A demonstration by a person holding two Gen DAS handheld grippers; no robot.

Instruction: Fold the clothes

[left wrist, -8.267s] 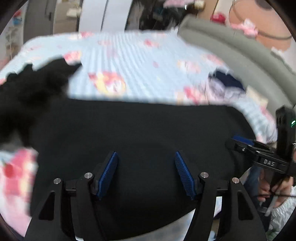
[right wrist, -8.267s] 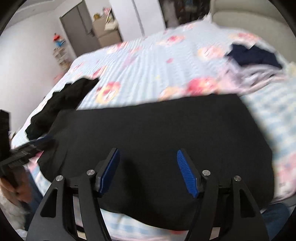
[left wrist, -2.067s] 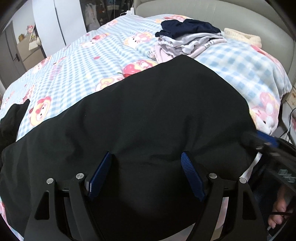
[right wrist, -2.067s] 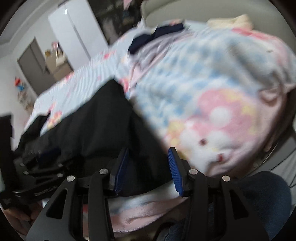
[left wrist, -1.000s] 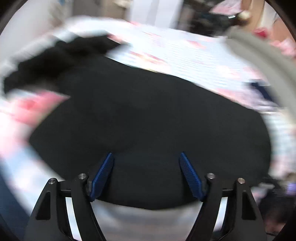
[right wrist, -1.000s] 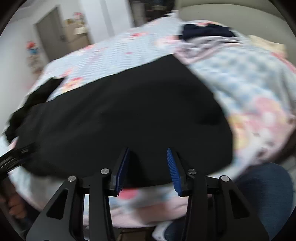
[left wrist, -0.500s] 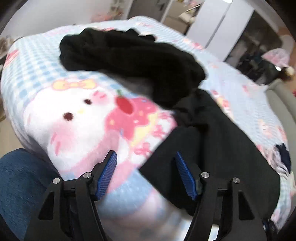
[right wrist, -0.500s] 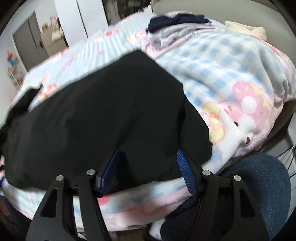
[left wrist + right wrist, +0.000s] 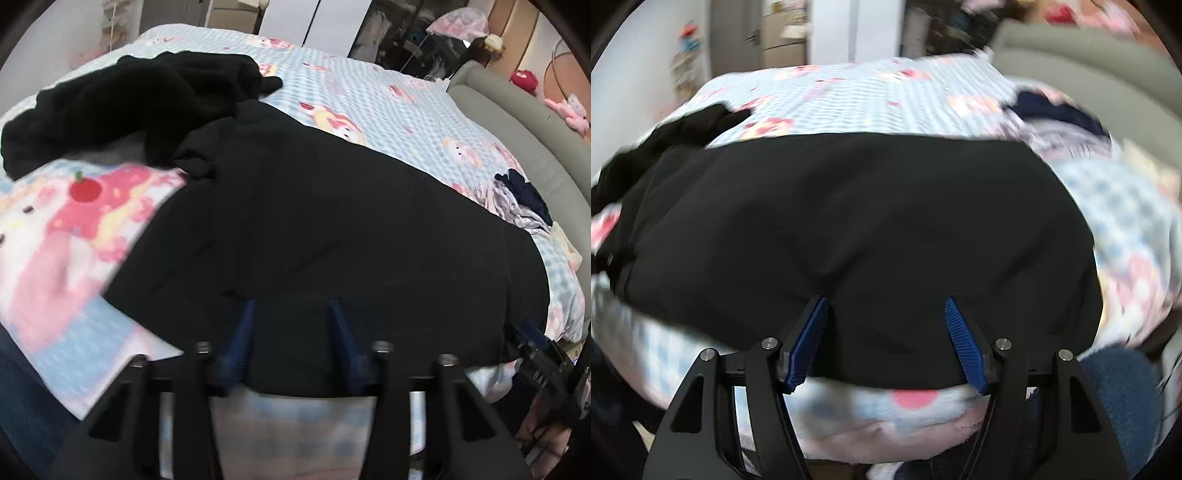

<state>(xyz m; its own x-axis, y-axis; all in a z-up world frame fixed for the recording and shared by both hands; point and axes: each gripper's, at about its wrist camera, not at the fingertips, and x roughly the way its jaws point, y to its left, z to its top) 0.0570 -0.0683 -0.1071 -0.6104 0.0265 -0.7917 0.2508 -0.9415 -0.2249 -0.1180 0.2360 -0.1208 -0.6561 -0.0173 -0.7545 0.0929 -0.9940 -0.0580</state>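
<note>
The black garment [image 9: 332,221] lies flat, long axis along the bed's [image 9: 388,107] near edge. Left gripper [image 9: 291,317] jaws have just been closing, near hem between them, contact unclear; right gripper [image 9: 886,314] stands open over the hem.

Light was soft, even and fairly bright, without glare or hard shadows. Both fisheye views bowed strongly toward dark vignetted corners. The right view smeared throughout. The spread black fabric garment [image 9: 332,221] showed little detail; the left gripper's blue ribbed pads [image 9: 242,332] were blurred.

Grey padded headboard [image 9: 524,107], white wardrobe doors [image 9: 314,22], checked bedspread [image 9: 388,99].
</note>
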